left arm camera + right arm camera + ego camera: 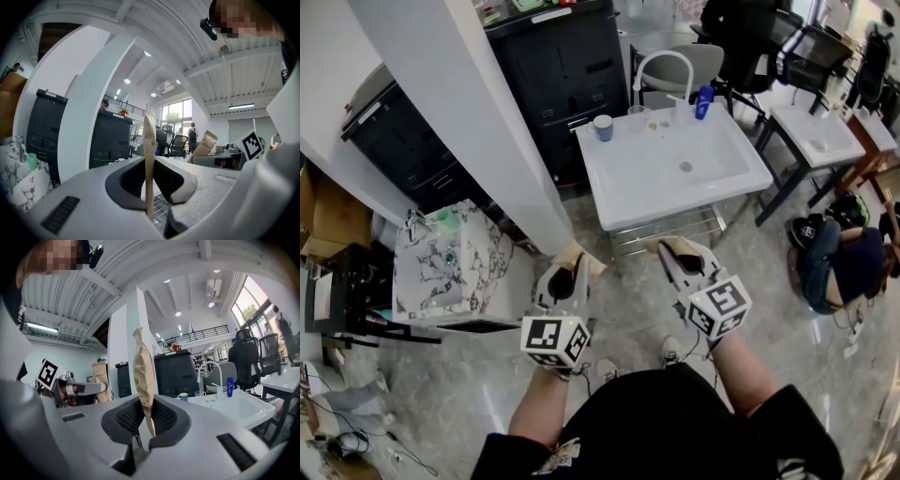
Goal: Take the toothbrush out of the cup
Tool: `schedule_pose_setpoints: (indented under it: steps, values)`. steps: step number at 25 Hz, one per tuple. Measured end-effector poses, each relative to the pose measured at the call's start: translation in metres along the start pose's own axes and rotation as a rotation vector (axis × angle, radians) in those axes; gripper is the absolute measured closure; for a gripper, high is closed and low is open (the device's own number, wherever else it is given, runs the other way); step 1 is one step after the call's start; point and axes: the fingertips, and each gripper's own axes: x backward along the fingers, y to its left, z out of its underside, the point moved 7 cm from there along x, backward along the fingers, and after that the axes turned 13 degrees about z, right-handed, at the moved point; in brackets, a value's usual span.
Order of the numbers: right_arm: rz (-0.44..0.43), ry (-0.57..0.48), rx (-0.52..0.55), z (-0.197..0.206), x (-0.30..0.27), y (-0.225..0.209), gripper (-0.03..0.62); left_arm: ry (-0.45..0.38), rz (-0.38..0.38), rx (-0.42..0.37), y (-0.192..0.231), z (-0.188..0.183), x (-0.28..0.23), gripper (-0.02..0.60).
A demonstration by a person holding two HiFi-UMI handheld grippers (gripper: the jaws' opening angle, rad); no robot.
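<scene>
A white washbasin [649,184] stands ahead of me on a metal frame. On its back rim are a blue-grey cup [603,127], a clear glass [637,118] and a blue bottle [703,101] beside the curved tap [661,67]. I cannot make out a toothbrush at this distance. My left gripper [570,255] and right gripper [674,247] are held level side by side, short of the basin's front edge. Both are shut, with their brown paper-covered fingertips pressed together and nothing held. The right gripper view shows the cup [183,396] and the bottle [229,386] far off.
A broad white pillar [459,112] rises at the left, with black cabinets [567,66] behind it. A marble-patterned stand [450,267] sits left of my left gripper. A second white table [825,136], office chairs and a crouching person [844,267] are on the right.
</scene>
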Motion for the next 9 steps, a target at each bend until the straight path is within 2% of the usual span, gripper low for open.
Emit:
schedule_pose_setpoints:
  steps: [9]
  values:
    - [-0.005,0.007,-0.003,-0.0021,-0.0041,0.0,0.568,0.002,-0.003,-0.001,0.0027,-0.0019,-0.0011,0.54]
